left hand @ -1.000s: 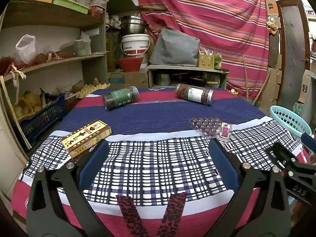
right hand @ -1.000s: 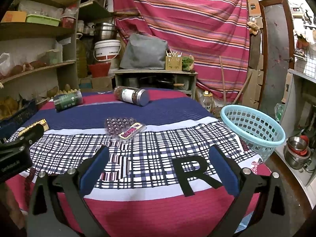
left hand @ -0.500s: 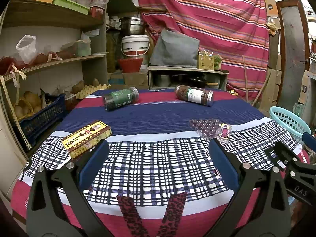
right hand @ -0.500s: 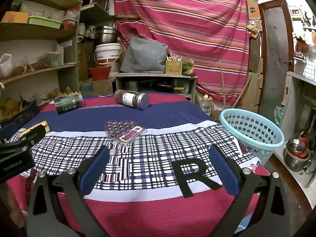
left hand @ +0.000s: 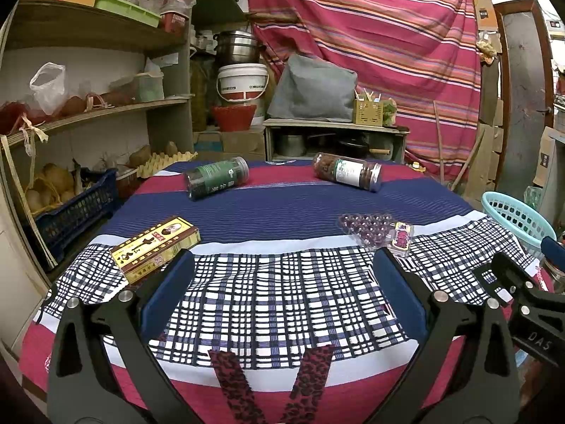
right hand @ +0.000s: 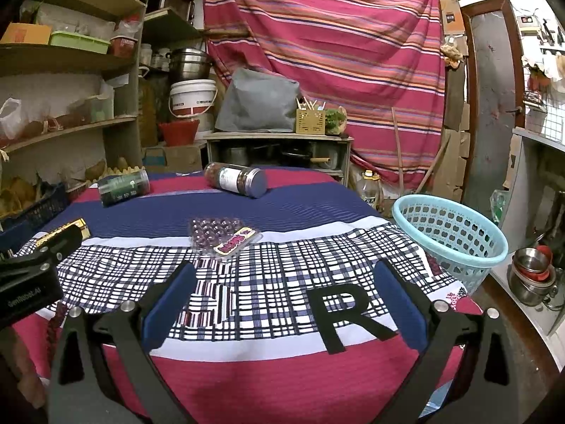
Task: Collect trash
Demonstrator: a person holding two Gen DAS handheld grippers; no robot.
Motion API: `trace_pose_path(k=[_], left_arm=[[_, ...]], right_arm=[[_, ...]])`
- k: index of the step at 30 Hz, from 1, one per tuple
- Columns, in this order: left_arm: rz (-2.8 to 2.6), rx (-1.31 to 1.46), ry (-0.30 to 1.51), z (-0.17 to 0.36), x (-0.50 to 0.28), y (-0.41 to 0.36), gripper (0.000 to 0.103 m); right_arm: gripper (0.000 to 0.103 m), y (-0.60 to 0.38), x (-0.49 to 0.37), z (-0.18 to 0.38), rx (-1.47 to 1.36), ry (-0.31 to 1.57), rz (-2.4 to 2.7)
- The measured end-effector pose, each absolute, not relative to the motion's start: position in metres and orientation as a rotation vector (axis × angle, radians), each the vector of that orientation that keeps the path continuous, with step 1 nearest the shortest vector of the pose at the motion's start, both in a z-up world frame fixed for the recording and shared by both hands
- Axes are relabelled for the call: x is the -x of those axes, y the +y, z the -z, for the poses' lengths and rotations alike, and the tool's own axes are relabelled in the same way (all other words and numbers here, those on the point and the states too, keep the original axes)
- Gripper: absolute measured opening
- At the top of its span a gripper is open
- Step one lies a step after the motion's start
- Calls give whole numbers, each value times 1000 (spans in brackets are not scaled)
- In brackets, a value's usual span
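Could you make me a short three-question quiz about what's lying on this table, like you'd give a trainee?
1. True or false: the green-label jar stands upright on the table.
2. Which item lies nearest the right gripper? A) yellow box B) clear blister tray C) brown-filled jar
3. Fill in: the light blue basket sits off the table's ___ side, seen from the right wrist camera.

Key:
1. False; it lies on its side.
2. B.
3. Right. Both the right gripper and the left gripper are open and hold nothing.
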State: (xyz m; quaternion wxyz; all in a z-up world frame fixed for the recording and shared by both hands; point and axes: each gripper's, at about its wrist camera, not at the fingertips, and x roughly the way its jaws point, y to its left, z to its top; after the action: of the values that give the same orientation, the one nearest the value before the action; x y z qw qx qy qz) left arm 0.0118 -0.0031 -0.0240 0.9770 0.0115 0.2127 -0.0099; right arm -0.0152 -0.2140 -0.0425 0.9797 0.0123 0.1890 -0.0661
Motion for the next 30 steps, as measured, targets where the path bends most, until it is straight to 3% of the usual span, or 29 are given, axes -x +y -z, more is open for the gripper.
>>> trace_pose_path(k=[30], left_arm=[[18,-18,424,22,-12,-2,98]], right_arm=[[98,-211,15,43,-23,381,135]])
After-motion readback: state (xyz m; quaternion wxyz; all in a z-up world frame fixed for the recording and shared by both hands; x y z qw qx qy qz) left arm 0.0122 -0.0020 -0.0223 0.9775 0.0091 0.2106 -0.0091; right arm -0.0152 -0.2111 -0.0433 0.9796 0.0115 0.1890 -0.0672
